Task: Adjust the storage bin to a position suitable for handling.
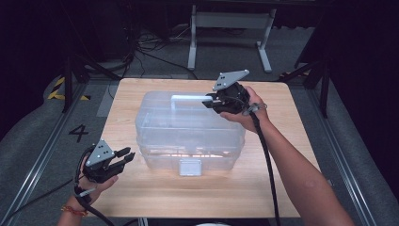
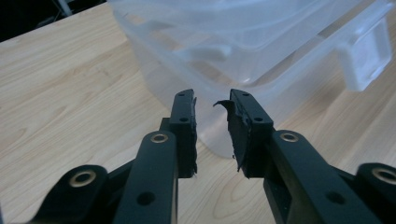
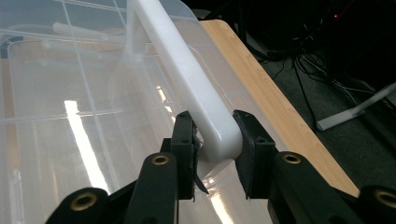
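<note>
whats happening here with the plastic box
A person works at a wooden table with a gripper in each hand. The right gripper is closed on the white handle on the lid of a clear plastic box. The left gripper waits open beside the box's near left corner, touching nothing.
</note>
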`<state>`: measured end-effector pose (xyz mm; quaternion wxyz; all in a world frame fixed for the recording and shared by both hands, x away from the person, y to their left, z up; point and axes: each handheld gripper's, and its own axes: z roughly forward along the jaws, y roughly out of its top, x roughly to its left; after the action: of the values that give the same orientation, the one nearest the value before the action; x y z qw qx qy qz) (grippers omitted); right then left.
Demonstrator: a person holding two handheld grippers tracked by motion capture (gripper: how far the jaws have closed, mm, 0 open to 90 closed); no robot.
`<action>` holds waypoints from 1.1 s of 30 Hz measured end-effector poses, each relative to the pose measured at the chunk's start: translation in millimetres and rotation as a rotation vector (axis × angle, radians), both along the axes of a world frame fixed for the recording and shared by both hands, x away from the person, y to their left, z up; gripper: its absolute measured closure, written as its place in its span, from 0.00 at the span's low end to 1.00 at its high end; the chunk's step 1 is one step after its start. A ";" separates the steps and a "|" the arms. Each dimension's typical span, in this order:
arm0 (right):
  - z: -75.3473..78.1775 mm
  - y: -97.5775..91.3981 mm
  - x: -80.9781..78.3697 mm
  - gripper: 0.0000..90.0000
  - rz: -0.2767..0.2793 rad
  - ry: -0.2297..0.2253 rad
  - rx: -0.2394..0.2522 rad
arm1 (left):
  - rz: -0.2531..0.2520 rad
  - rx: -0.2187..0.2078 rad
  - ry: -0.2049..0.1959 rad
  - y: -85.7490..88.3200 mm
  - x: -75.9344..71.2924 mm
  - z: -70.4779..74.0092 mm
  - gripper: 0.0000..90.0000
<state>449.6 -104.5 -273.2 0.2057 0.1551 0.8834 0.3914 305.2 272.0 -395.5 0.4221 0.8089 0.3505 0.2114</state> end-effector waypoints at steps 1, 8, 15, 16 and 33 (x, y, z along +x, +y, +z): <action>0.3 0.3 0.2 0.79 -0.001 -0.002 -0.002 | -0.009 -0.008 0.000 -0.8 0.7 0.0 0.84; 2.3 1.2 1.4 0.79 -0.009 -0.012 -0.008 | -0.031 -0.063 -0.004 -6.2 12.2 0.8 0.93; 1.7 0.9 0.2 0.79 -0.009 -0.015 -0.007 | -0.053 -0.073 -0.019 -10.1 17.9 4.5 0.98; 1.6 0.9 0.1 0.79 -0.008 -0.016 -0.008 | -0.051 -0.073 -0.020 -10.7 18.1 5.0 0.99; 4.0 -26.6 -23.9 0.72 -0.042 -0.065 0.042 | -0.031 -0.066 -0.043 -13.3 17.9 4.8 1.00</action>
<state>425.7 -131.1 -269.2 0.2393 0.1652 0.8644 0.4101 323.1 258.7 -390.7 0.4590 0.7951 0.3358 0.2105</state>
